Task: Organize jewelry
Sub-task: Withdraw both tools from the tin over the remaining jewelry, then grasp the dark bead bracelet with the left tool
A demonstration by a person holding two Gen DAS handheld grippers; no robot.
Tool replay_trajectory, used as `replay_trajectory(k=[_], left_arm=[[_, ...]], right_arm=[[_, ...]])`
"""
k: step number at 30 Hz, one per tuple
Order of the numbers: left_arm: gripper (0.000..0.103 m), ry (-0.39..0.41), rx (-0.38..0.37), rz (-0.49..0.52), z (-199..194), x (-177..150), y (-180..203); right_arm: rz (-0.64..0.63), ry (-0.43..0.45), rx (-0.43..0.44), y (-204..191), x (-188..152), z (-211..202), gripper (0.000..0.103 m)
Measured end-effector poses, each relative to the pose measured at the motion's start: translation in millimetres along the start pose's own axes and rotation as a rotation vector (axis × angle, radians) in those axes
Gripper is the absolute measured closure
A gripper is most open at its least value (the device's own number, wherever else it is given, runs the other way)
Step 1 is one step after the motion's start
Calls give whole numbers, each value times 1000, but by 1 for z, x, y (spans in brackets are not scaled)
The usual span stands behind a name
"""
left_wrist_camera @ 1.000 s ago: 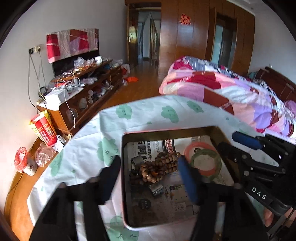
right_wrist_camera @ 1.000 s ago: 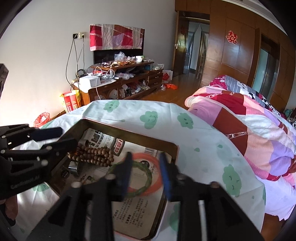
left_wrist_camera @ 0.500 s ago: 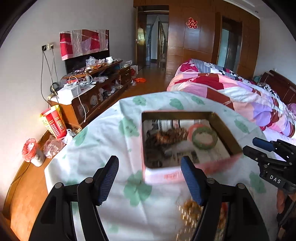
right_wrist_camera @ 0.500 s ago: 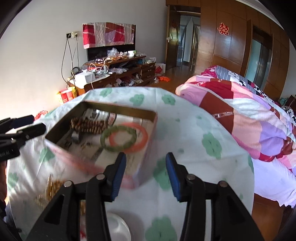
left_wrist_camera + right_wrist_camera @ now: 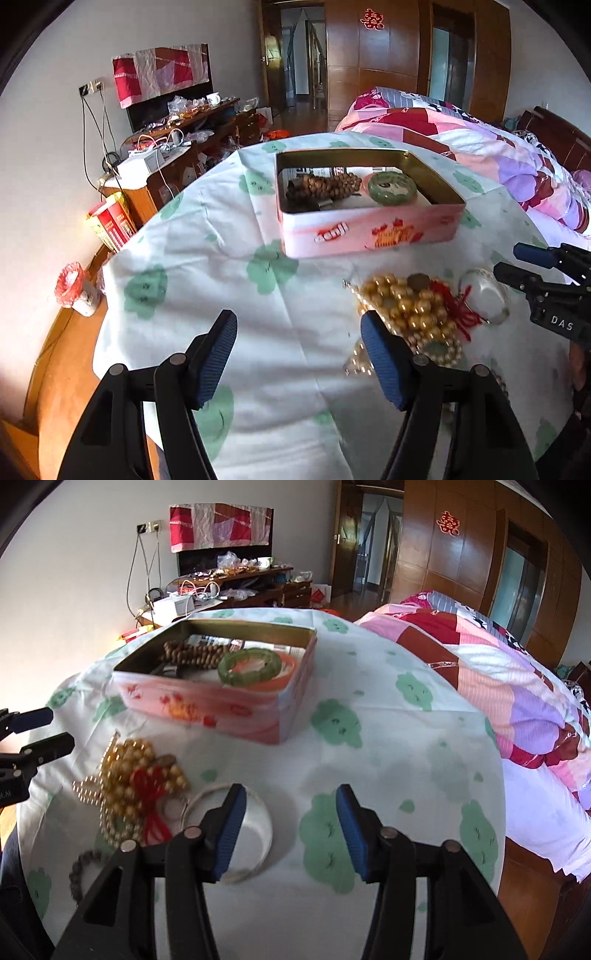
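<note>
A pink tin box (image 5: 369,230) (image 5: 207,705) stands on the cloth-covered table. Inside lie brown wooden beads (image 5: 328,184) (image 5: 192,652), a green bangle (image 5: 392,187) (image 5: 249,664) and an orange bangle (image 5: 284,677). In front of the box lies a heap of gold beads with a red knot (image 5: 413,306) (image 5: 136,775), a silver bangle (image 5: 236,830) (image 5: 484,295) and a dark bead bracelet (image 5: 79,871). My left gripper (image 5: 297,350) is open and empty, left of the heap. My right gripper (image 5: 290,823) is open and empty, right of the silver bangle.
The table (image 5: 221,236) carries a white cloth with green clouds. A bed with a patchwork quilt (image 5: 498,664) lies to the right. A cluttered wooden TV cabinet (image 5: 177,147) stands against the left wall.
Both grippers have pulled back and away from over the box. The jewelry heap in front of the box has come into view. The right gripper has opened wider.
</note>
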State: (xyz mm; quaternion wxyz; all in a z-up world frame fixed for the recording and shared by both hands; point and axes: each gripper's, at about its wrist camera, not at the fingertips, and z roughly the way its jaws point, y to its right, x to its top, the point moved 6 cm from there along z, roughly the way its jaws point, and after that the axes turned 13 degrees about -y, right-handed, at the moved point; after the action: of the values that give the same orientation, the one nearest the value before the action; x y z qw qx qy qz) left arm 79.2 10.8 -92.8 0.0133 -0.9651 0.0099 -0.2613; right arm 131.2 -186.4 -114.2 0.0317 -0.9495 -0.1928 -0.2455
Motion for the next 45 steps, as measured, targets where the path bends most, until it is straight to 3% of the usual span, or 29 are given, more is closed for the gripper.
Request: replay_trajectory(k=[10,15,22,26,27,29,30,32,33,38,45], left_arm=[[33,-30,-80,59,-14,-28,36],[33,-51,-69,134,-14,-35,59],[33,-139,-130,168,-1,-45,69],[34,-151,-162,157,4,-47,67],[37,-143,-155,157,5,-47,66],[59,-131,-121,168,6,-46,62],[63,-133,-119,167,7,-45,58],[86,-133,-112,180,8,-44,53],[92,-133,-107,184,8,-43,49],[95,-124,-194,142,4,-37,33],[96,-5,-227,87,-32,-12,17]], right_arm=[[-27,-6,1,-15,-20,-13,48],[-42,-5,-15,-25,-40,-24,44],[-56,22,-58,-30,-48,-35,36],[-36,8,-54,-26,-48,-29,35],[-34,1,-49,-26,-48,-27,35],[-30,-4,-46,-26,-49,-25,35],[-28,-8,-43,-25,-49,-23,35],[-23,-9,-38,-24,-49,-22,35],[-20,-10,-38,-23,-49,-22,35],[-3,-7,-34,-19,-49,-23,34],[11,3,-23,-15,-45,-23,34]])
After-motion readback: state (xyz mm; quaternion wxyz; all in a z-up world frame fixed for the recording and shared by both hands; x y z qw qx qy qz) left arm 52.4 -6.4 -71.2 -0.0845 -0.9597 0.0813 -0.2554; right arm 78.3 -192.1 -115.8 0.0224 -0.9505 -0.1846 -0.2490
